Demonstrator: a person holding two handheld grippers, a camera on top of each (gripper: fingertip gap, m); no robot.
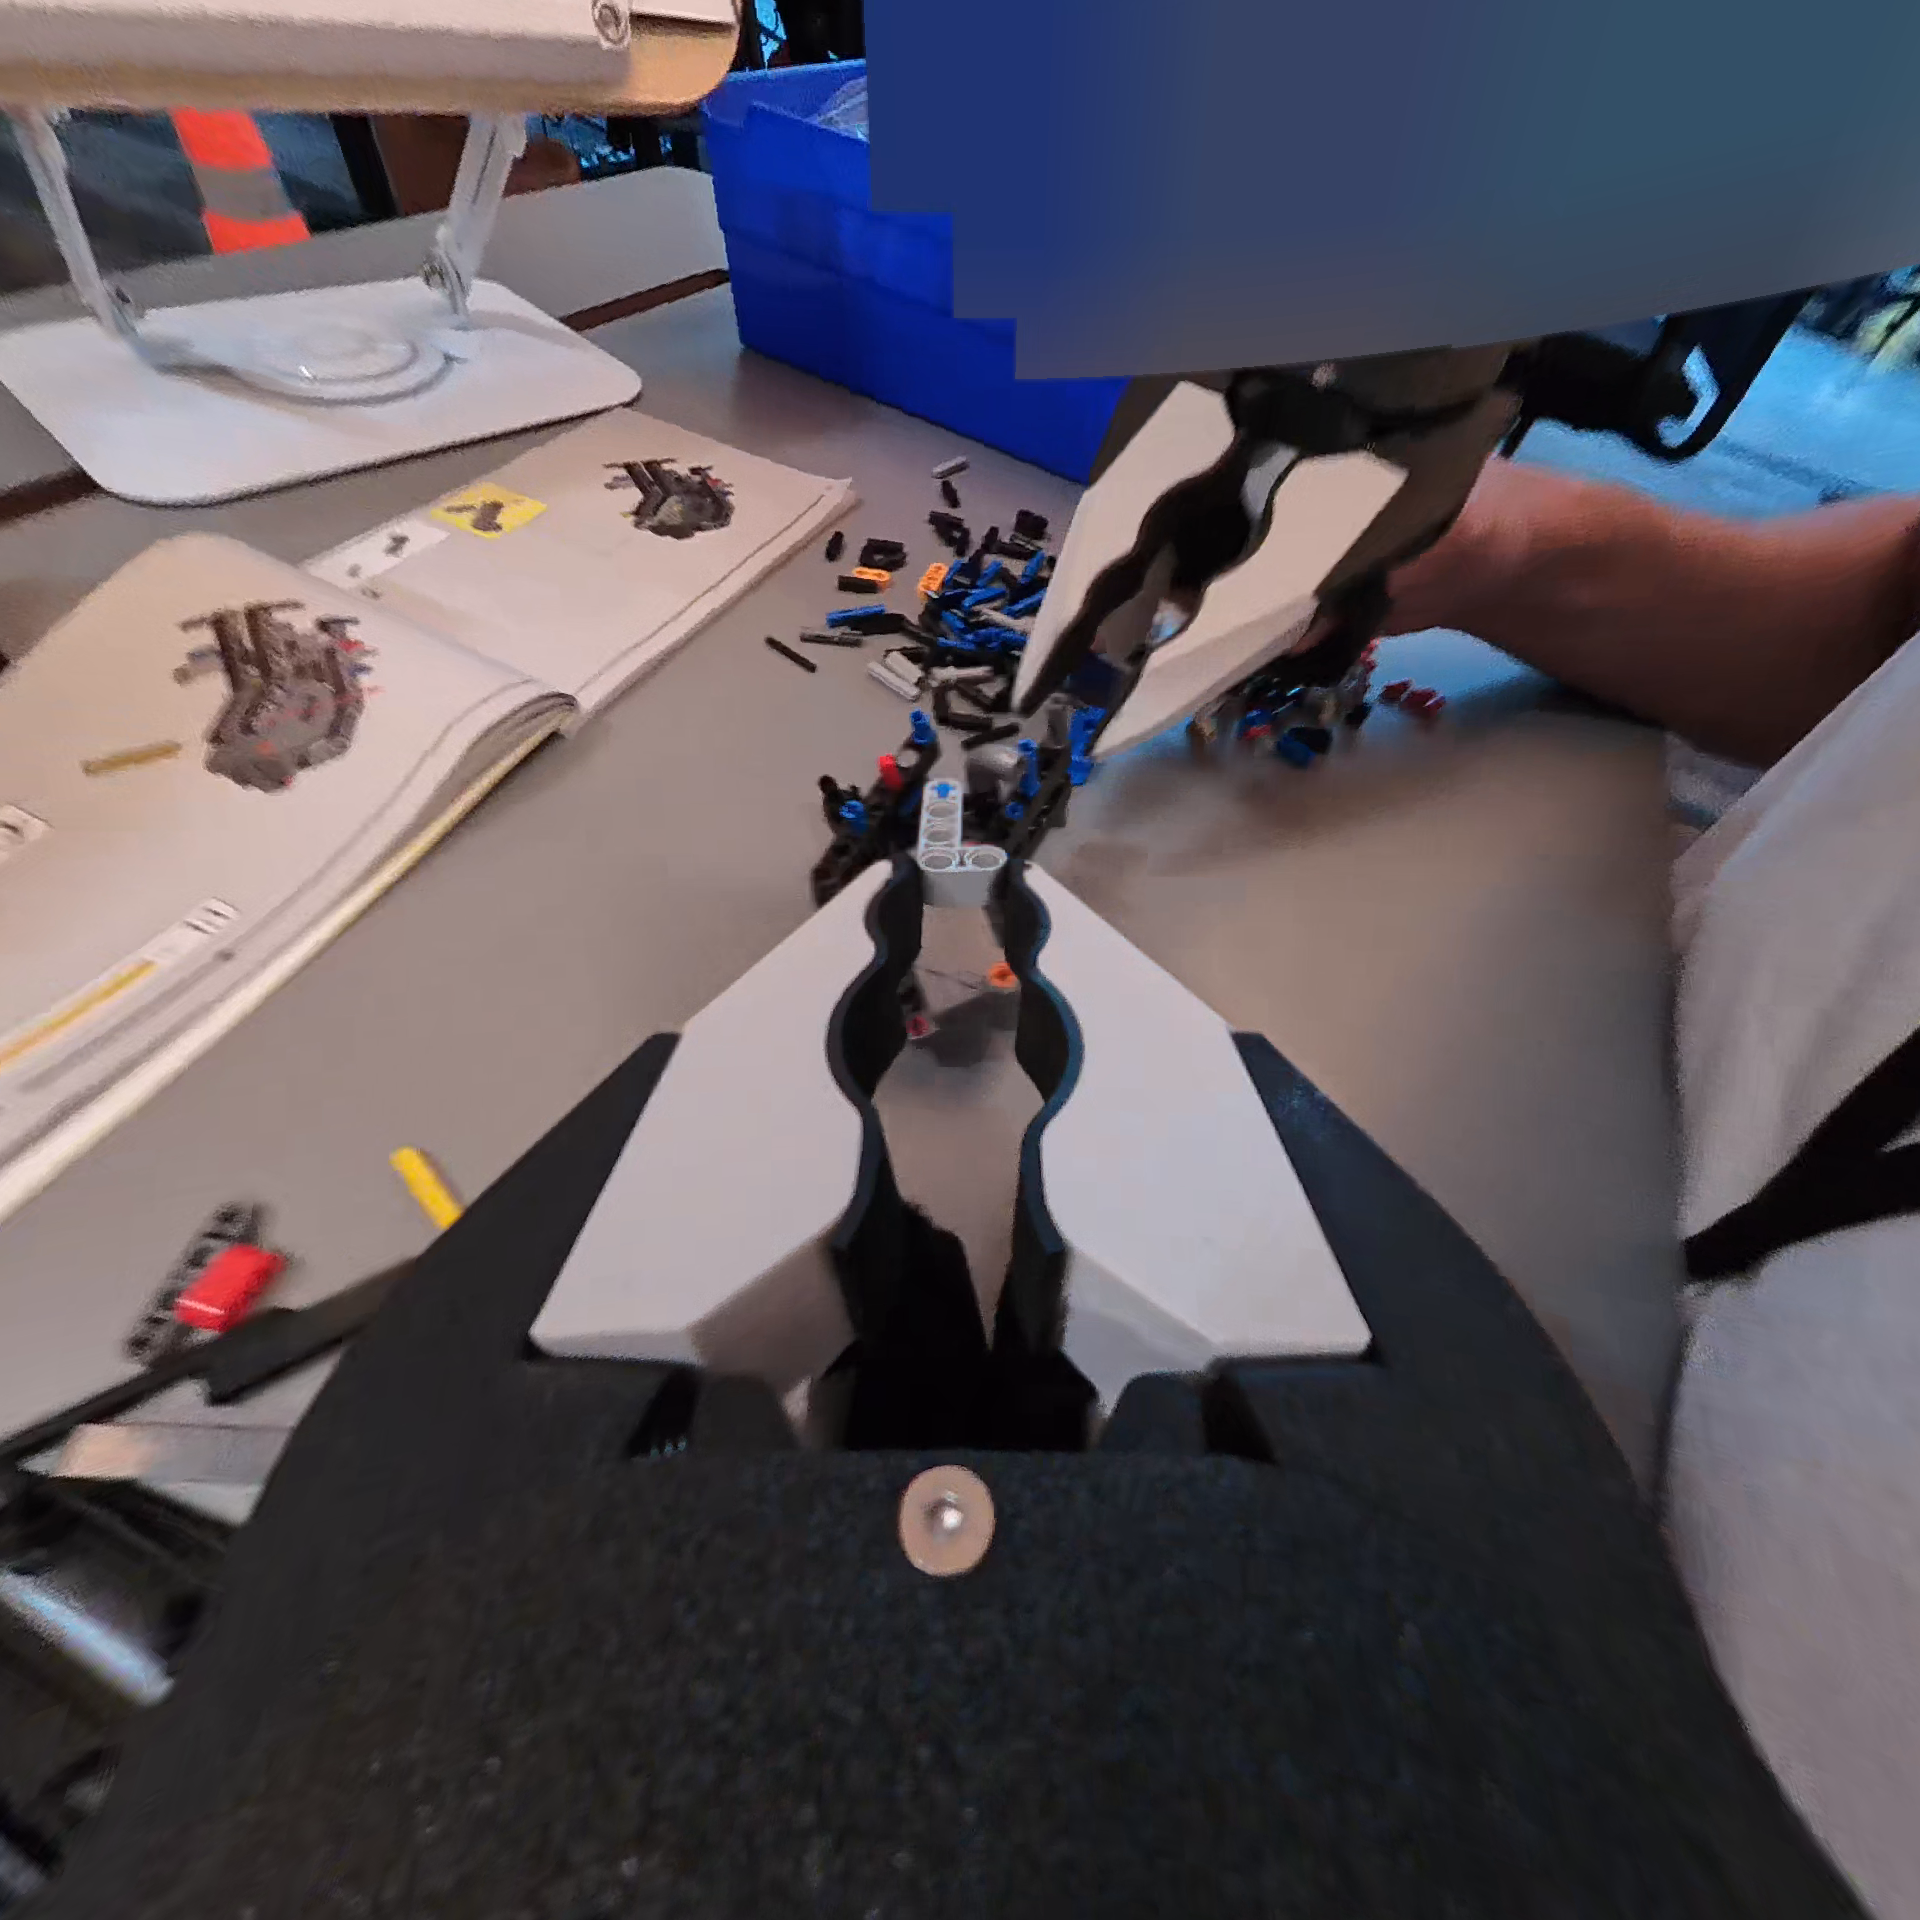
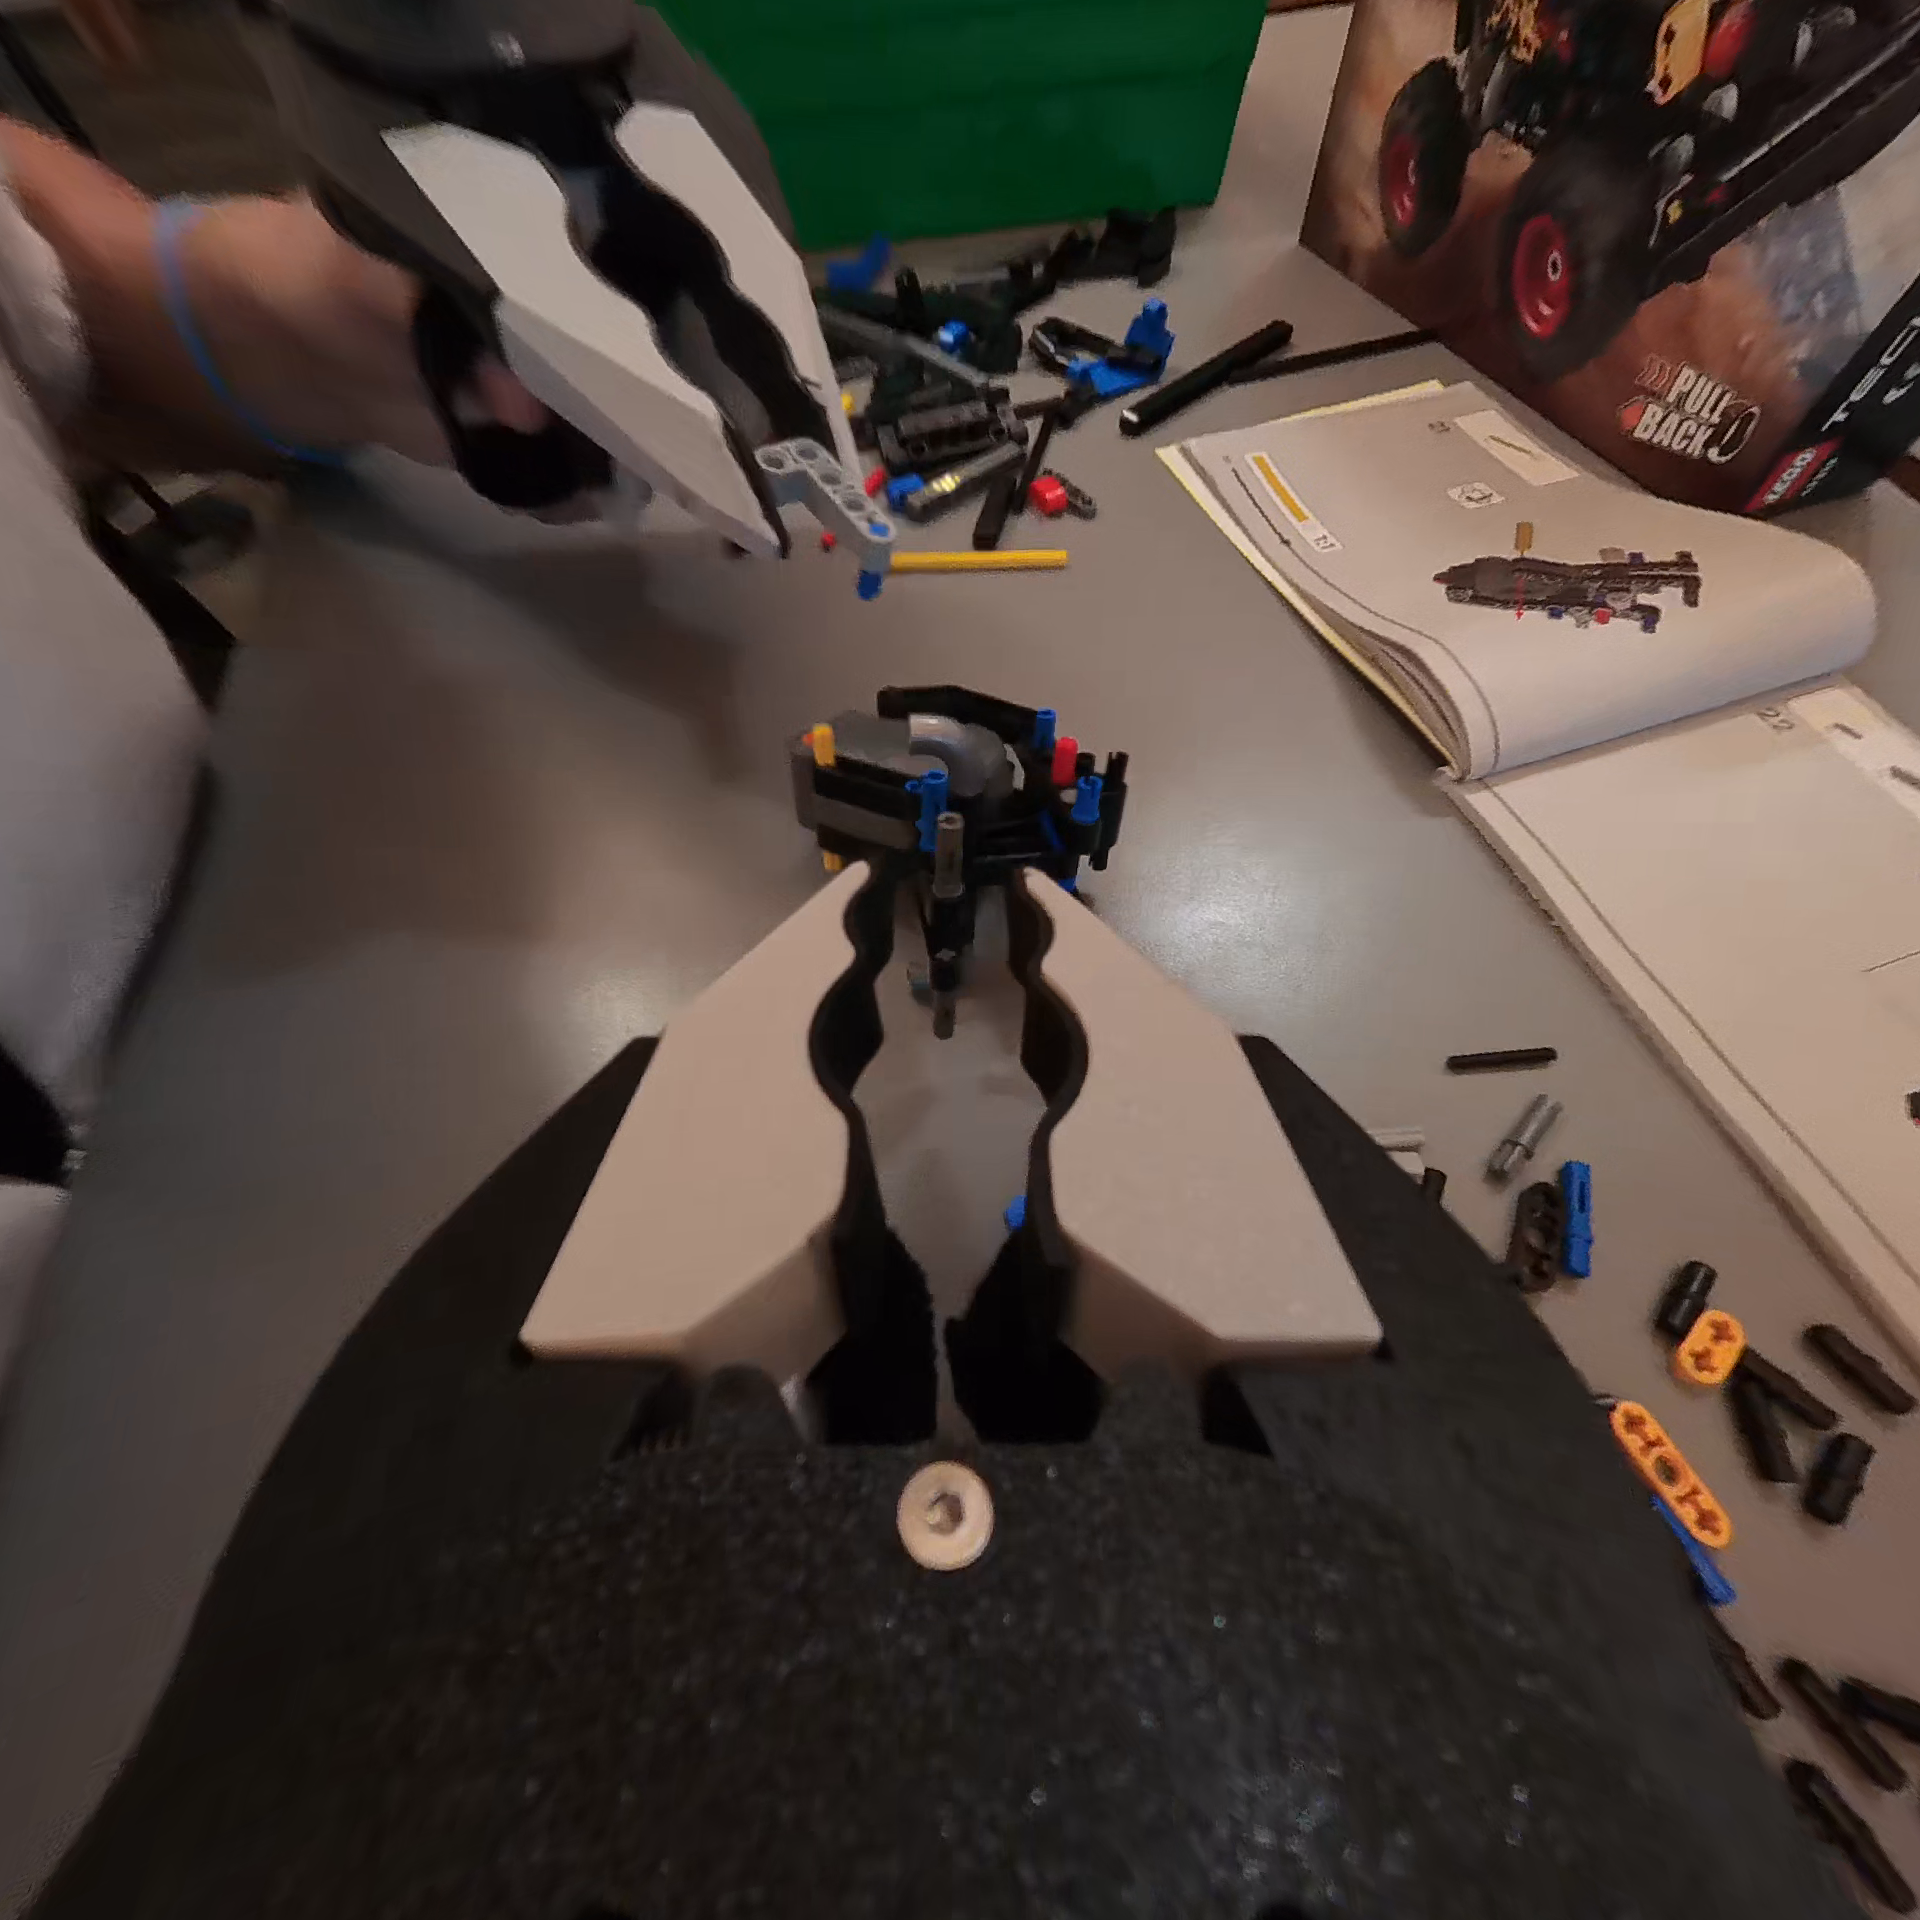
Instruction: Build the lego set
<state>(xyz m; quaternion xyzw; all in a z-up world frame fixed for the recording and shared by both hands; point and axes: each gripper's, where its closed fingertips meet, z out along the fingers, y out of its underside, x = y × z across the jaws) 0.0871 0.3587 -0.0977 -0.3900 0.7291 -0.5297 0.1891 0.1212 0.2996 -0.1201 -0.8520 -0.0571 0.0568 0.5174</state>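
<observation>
Early build: you held the beam above the chassis.

Your left gripper (image 1: 961, 883) had its fingers clamped on a grey L-beam (image 2: 821, 499) carrying a blue pin, at upper centre of the right view. Your right gripper (image 2: 945, 894) gripped the small chassis (image 2: 956, 774) at frame centre. Loose parts (image 2: 997, 395) covered the tabletop (image 2: 416, 831), so most remained unbuilt. Motion blur hid the chassis's sockets.

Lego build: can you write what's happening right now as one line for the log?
left tool: shut on grey L-shaped beam | right tool: shut on half-built model | beam in air, apart from model | step: attach beam, not yet done
</observation>
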